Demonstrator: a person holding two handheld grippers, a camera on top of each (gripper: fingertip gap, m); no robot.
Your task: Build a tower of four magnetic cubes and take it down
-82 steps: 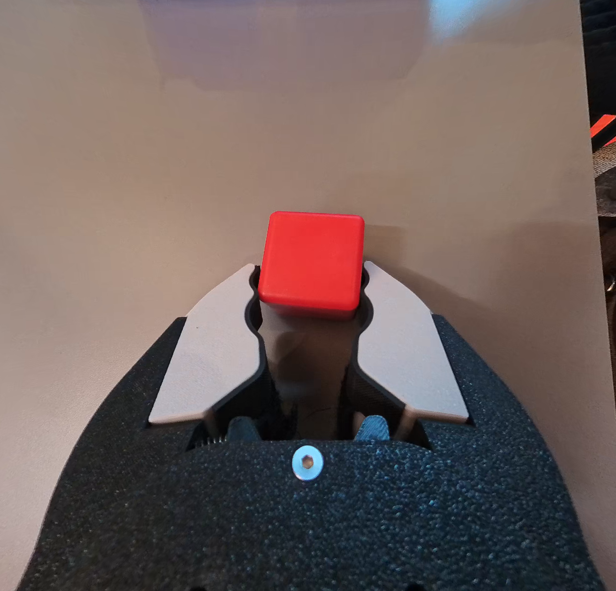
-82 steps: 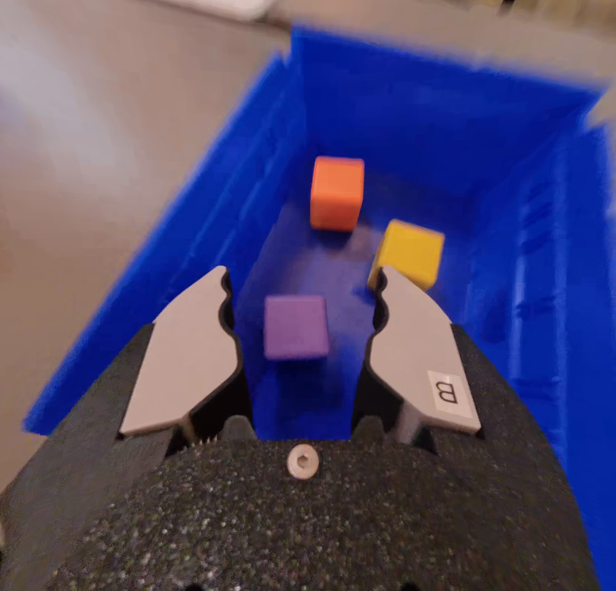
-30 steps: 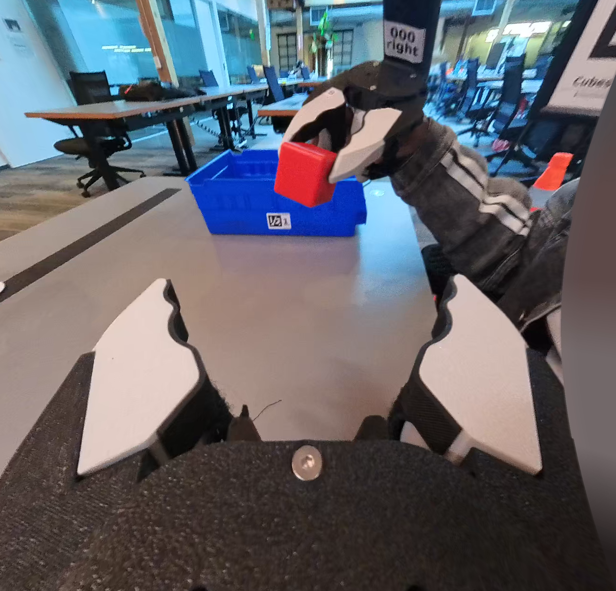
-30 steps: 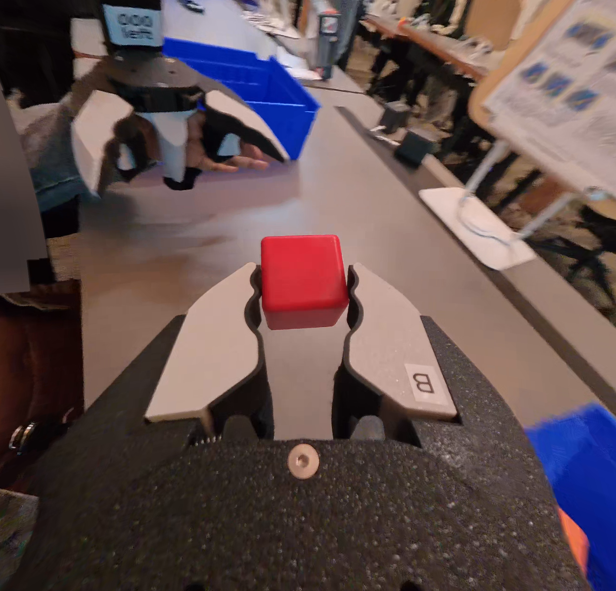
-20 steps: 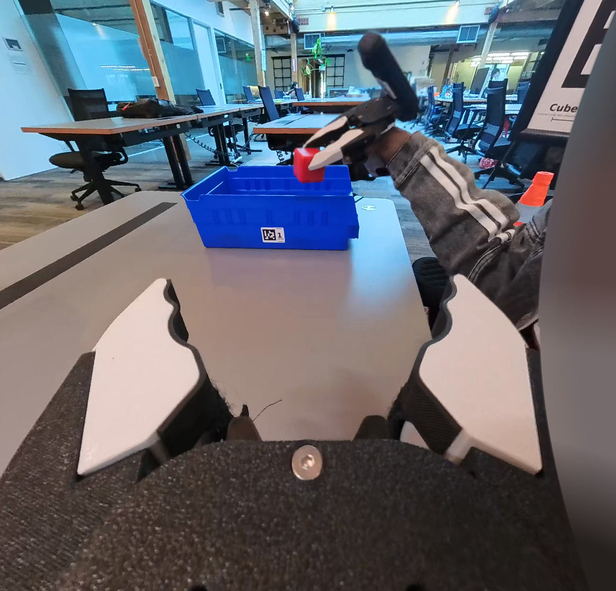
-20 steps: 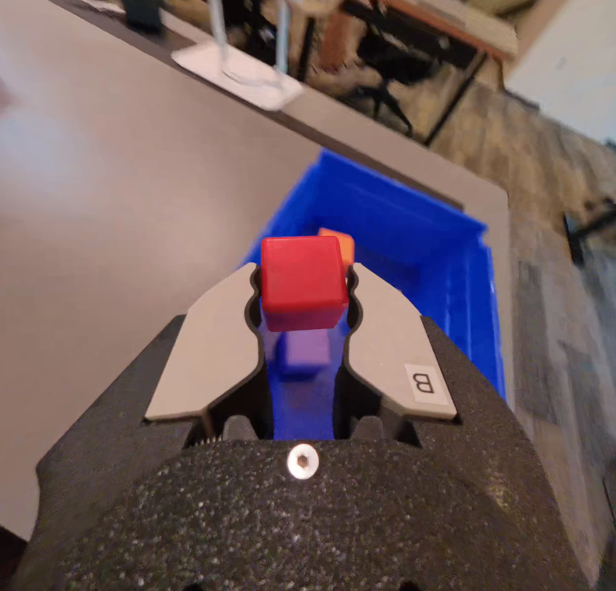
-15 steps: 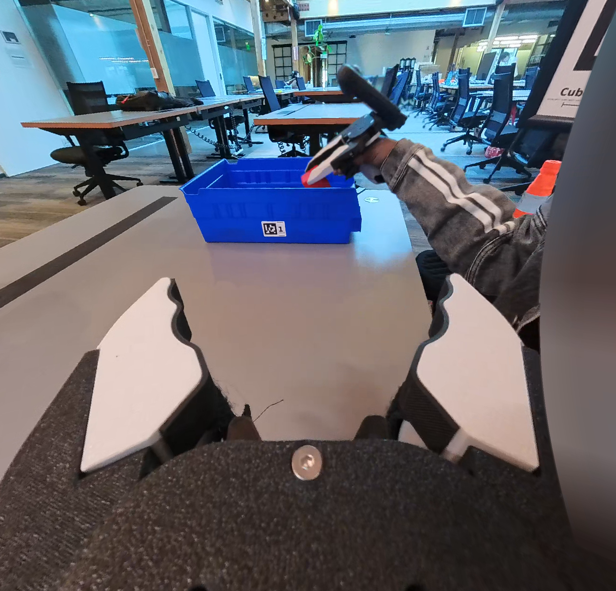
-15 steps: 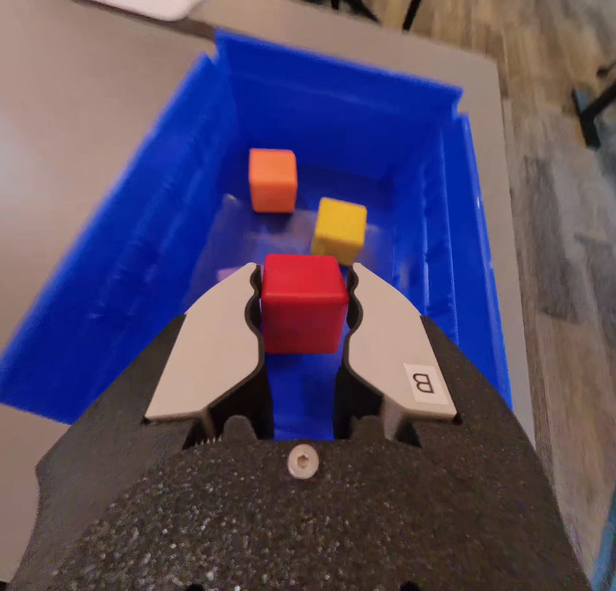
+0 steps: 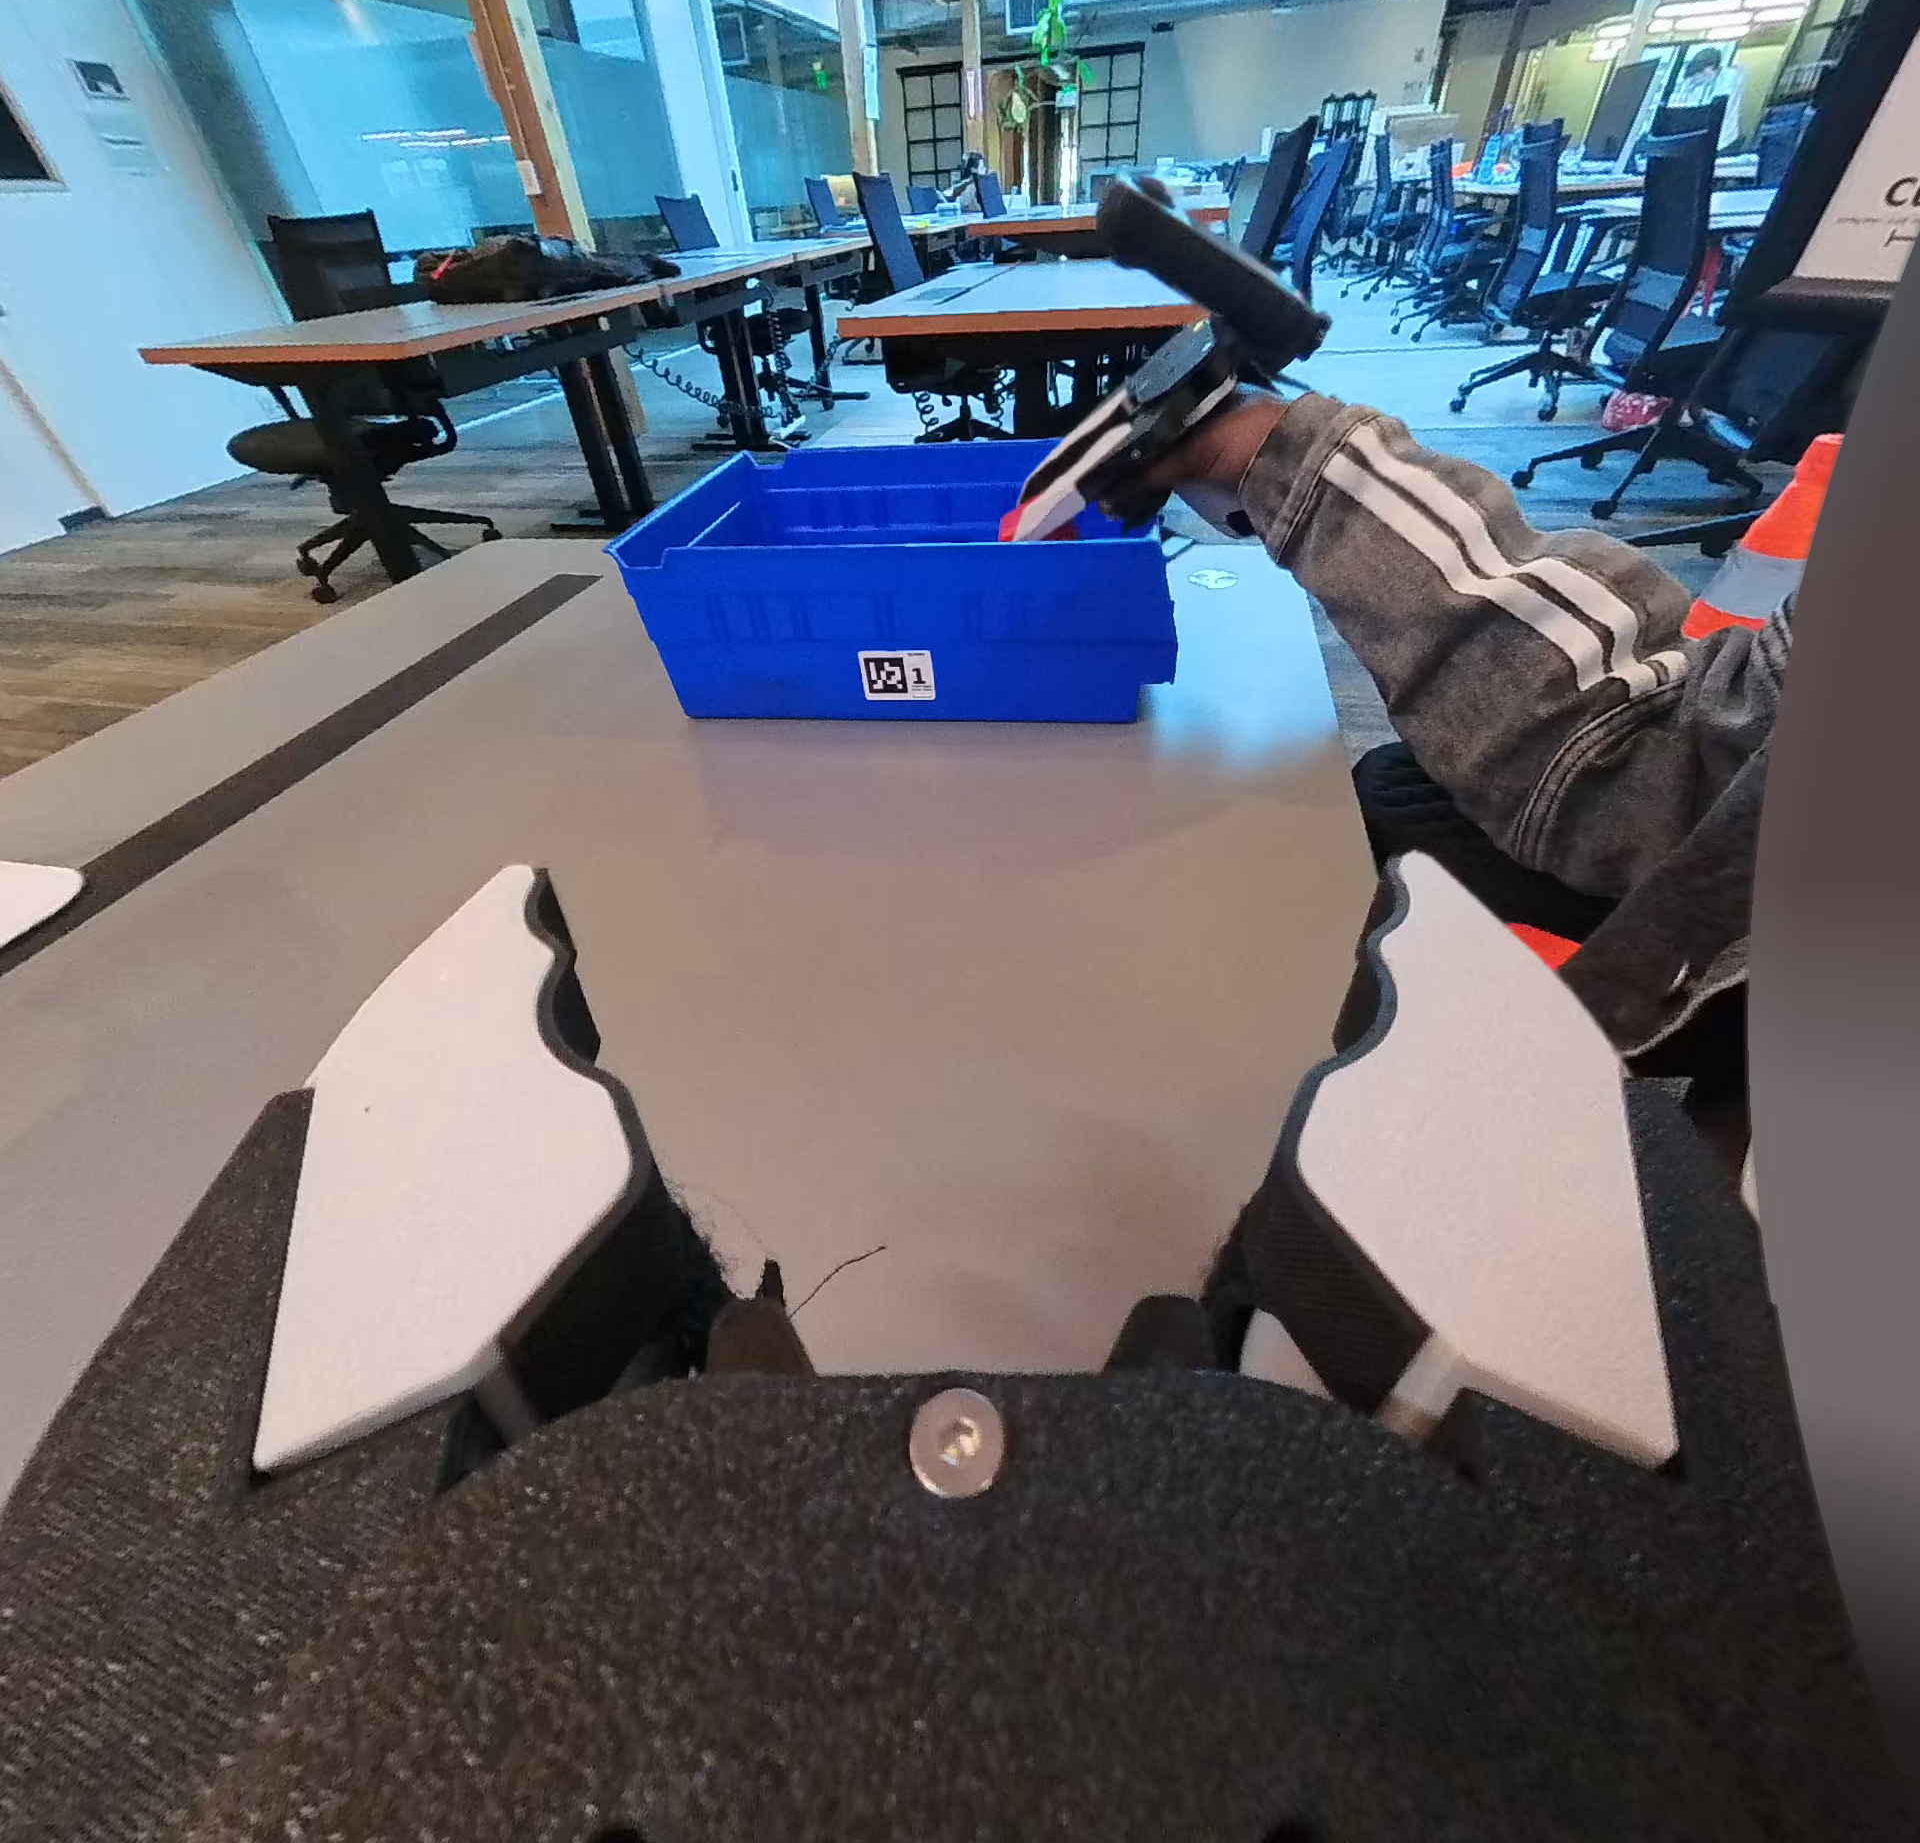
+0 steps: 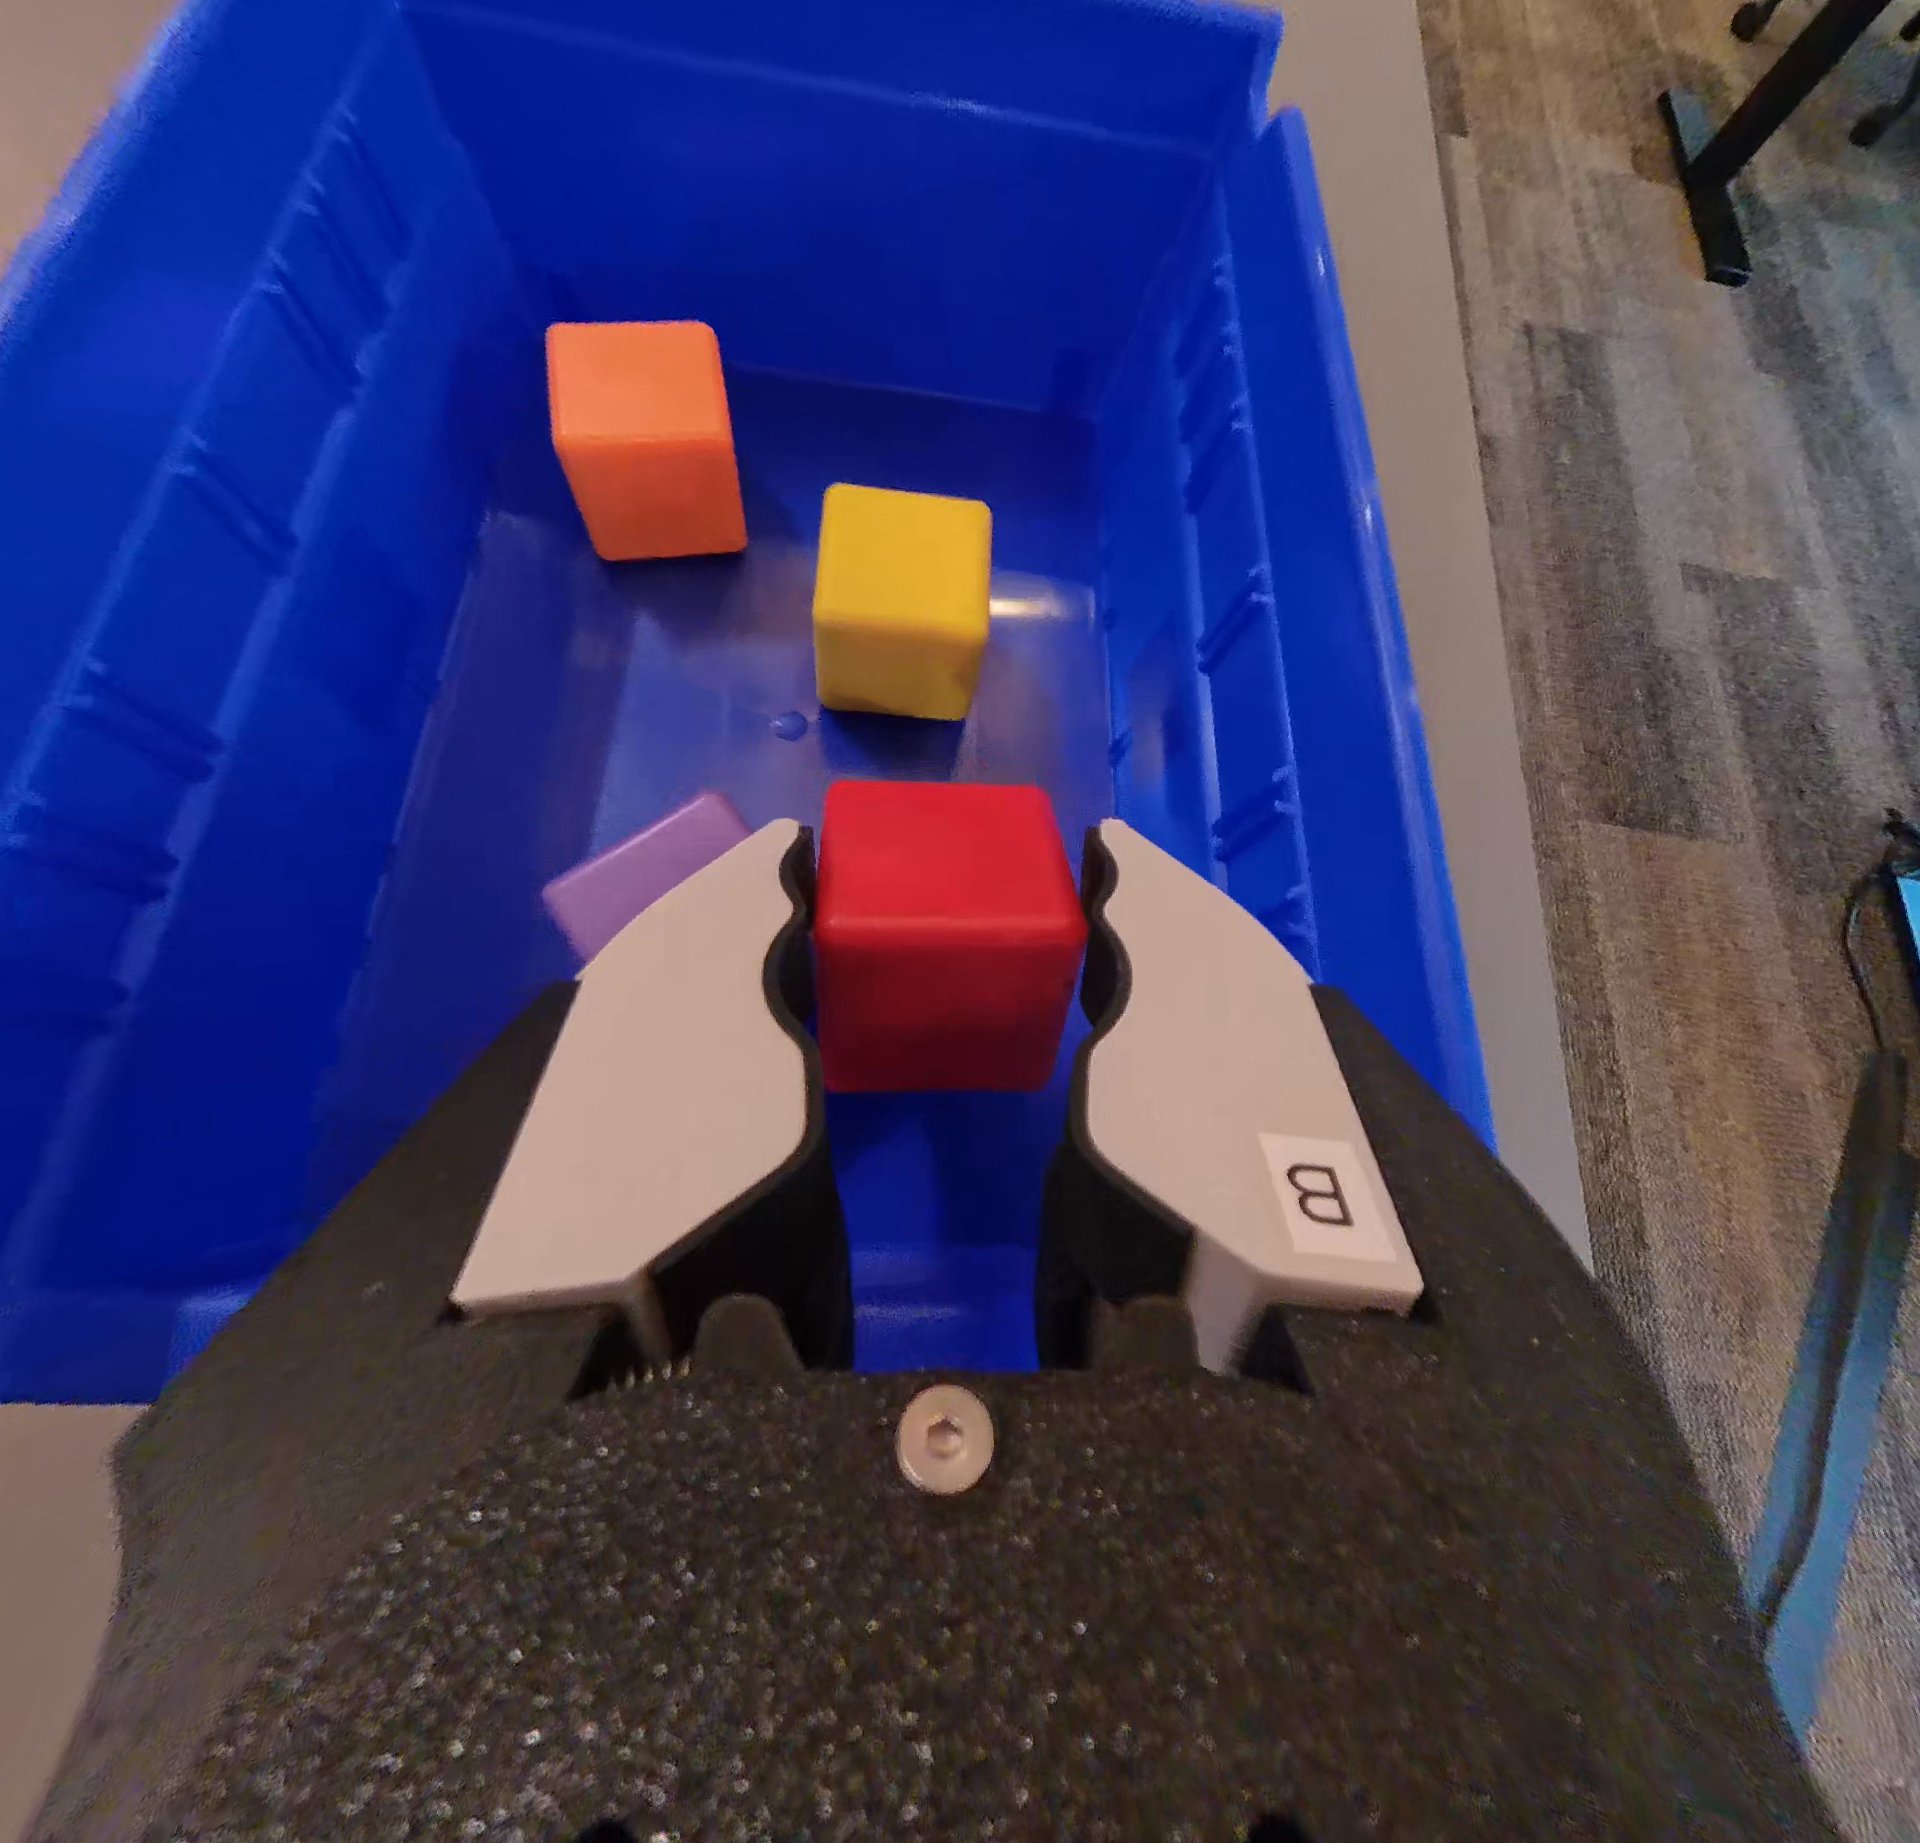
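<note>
Jaws of the left gripper [image 9: 961, 962] are spread wide with nothing between them, low over the bare grey worktop [image 9: 935, 910]. Farther along the worktop sits a blue bin [image 9: 904, 598] with a small white sticker on its near wall. The right gripper [image 9: 1039, 526] reaches down into the bin from the right, on an arm in a grey sleeve [image 9: 1507, 630] with white stripes.

From the right gripper's own view, its jaws pinch a red cube [image 10: 940, 931], one pad pressed on each side. The red cube hangs inside the bin [image 10: 260, 650], down between its walls. Just to the left of it, a purple cube [image 10: 644, 879] lies tilted on the bin floor, partly hidden by a finger [image 10: 665, 1045]. A yellow cube [image 10: 899, 598] sits a bit farther in, and an orange cube [image 10: 644, 437] sits beyond it near the far wall. Past the worktop are desks and black chairs [image 9: 353, 411].
</note>
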